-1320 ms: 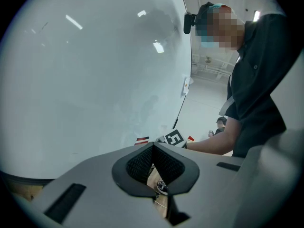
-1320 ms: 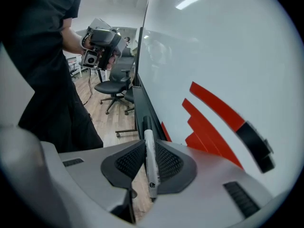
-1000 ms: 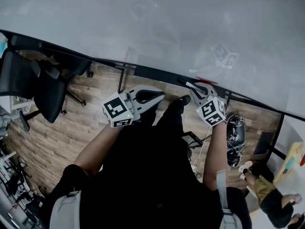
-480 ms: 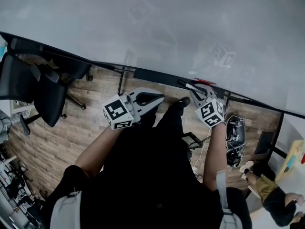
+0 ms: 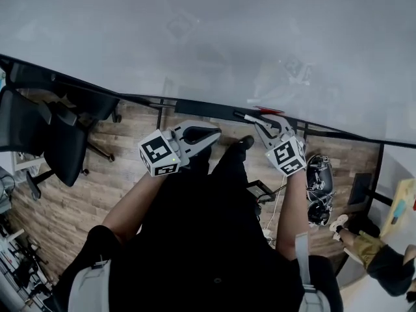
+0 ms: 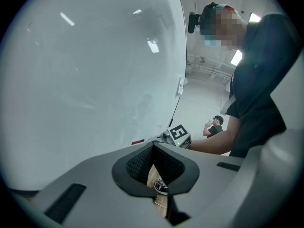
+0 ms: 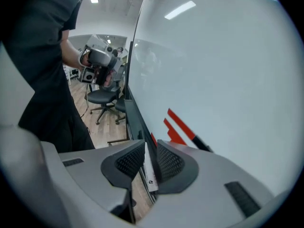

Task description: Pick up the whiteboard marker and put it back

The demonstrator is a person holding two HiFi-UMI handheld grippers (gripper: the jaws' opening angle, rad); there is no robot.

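Note:
A white-barrelled whiteboard marker with a dark tip sits between the pads of my right gripper, which is shut on it. The marker is held just in front of the black tray that runs along the whiteboard's lower edge. Beside it a red marker lies on the tray, mirrored in the board. My left gripper hangs shut and empty over the floor, left of the right one; its jaws frame only wood floor and a shoe.
Black office chairs stand on the wood floor at the left. A dark bag and cables lie under the board at the right. Another person crouches at the lower right.
My right gripper with the marker has edged left and nearer the tray. The left gripper has hardly moved.

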